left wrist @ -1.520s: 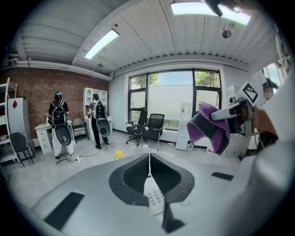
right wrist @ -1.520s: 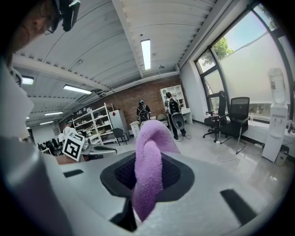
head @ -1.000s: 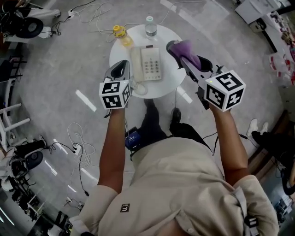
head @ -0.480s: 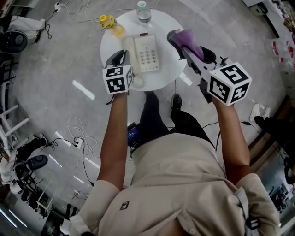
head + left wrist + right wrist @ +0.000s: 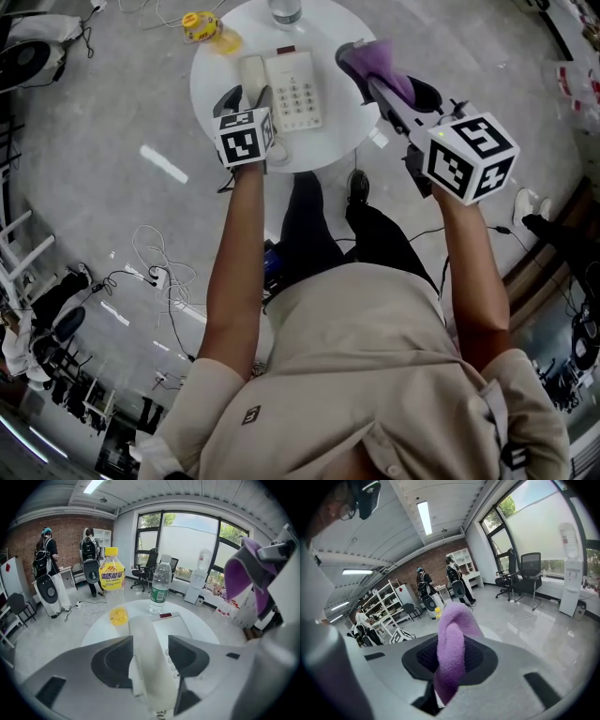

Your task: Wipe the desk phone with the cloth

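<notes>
A cream desk phone [image 5: 295,94] lies on a small round white table [image 5: 211,70]. Its handset [image 5: 251,75] rests along its left side. My left gripper [image 5: 248,94] reaches over that handset; in the left gripper view its jaws are opening and the handset [image 5: 145,663] runs between them, the pads at its sides without clamping it. The phone's keypad body [image 5: 173,627] shows just to the right. My right gripper [image 5: 361,61] hovers at the table's right edge, shut on a purple cloth [image 5: 386,73]. The cloth [image 5: 452,653] hangs folded out of its jaws.
A clear water bottle [image 5: 285,9] stands at the table's far edge and a yellow-capped bottle [image 5: 208,28] at its far left. Cables trail over the grey floor [image 5: 141,141] around the table. People stand far off by a brick wall [image 5: 28,541].
My left gripper has moved forward from the table's near edge to the handset, which now sits between its jaws. The right gripper still holds the cloth beside the phone.
</notes>
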The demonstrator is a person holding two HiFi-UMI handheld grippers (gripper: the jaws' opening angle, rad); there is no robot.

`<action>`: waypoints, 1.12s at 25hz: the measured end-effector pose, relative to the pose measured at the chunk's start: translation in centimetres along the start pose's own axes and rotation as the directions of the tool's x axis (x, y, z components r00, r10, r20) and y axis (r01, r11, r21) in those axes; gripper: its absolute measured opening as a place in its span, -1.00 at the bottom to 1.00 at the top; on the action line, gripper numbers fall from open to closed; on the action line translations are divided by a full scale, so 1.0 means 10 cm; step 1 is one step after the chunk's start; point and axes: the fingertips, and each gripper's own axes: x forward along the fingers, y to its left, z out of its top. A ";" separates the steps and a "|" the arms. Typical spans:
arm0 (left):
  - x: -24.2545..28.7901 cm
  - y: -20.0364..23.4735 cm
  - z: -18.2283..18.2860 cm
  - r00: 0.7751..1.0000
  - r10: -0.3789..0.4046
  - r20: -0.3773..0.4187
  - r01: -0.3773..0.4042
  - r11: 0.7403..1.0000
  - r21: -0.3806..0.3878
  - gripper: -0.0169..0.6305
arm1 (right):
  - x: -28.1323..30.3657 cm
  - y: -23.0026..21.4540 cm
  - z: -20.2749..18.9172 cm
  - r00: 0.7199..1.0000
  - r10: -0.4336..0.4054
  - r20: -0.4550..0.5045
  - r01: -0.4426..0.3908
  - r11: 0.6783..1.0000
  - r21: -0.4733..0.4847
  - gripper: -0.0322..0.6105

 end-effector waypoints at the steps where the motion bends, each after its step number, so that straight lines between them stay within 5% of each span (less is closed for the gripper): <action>1: 0.03 0.00 -0.02 1.000 0.005 -0.006 -0.005 1.000 -0.001 -0.27 | 0.02 0.00 -0.02 1.000 0.000 -0.003 0.000 1.000 0.002 -0.69; 16: 0.32 0.06 -0.25 0.994 0.086 -0.073 -0.087 0.996 -0.002 -0.17 | 0.12 -0.05 -0.15 1.000 -0.004 -0.026 0.004 1.000 0.023 -0.69; 24: 0.26 0.11 -0.23 0.998 -0.021 -0.064 0.012 0.990 -0.143 -0.26 | 0.14 -0.03 -0.21 0.999 0.003 -0.033 -0.002 0.999 0.034 -0.69; 28: 0.26 0.08 -0.35 0.993 -0.118 -0.030 0.107 0.962 -0.252 -0.27 | 0.17 0.00 -0.25 0.999 0.010 -0.036 -0.009 0.999 0.035 -0.69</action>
